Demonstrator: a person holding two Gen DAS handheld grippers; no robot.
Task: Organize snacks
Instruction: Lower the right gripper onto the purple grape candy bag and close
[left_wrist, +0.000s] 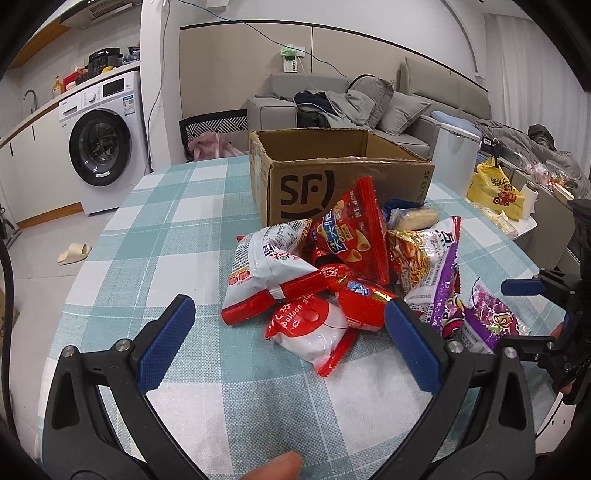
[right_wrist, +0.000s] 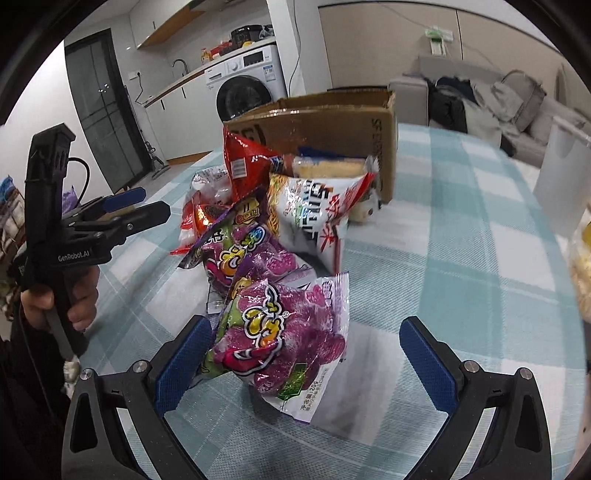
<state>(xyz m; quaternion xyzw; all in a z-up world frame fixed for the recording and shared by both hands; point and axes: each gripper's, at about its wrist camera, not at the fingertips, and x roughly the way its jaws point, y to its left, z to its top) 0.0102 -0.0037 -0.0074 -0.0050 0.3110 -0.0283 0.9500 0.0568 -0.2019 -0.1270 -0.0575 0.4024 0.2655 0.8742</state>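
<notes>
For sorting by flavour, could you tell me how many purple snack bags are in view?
2: the near purple bag between the right gripper fingers, the far purple bag just behind it; others may be buried.

Even, soft indoor light fills both views, with only faint shadows on the table (left_wrist: 177, 229). Glare glints off the shiny snack packets (right_wrist: 280, 325) ahead of the tongs. Fisheye bending curves the walls and darkens the corners. The right view's far cardboard box (right_wrist: 332, 125) looks slightly smeared.
</notes>
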